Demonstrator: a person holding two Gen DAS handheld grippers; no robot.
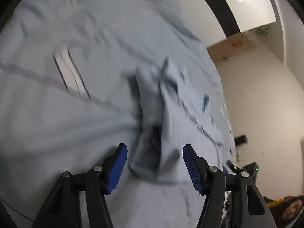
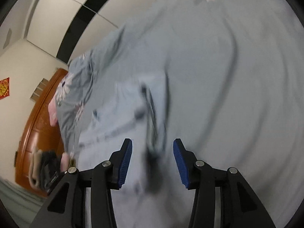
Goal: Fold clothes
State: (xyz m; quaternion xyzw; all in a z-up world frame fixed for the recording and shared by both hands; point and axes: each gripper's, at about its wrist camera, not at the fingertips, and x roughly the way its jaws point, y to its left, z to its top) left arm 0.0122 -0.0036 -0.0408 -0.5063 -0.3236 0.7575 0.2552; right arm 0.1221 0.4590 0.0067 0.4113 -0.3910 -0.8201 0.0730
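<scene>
A brown wooden door [image 2: 36, 125] and a potted plant [image 1: 265, 30] flank white walls.

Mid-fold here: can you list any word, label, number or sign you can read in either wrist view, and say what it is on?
No text can be read in either view.
Red square hanging on the wall beside the wooden door: gold design, too small to read.
Red marks on the brown panel in the left wrist view: blurred, unreadable.
Pale grey-blue garment: white stripes, no lettering visible.
</scene>
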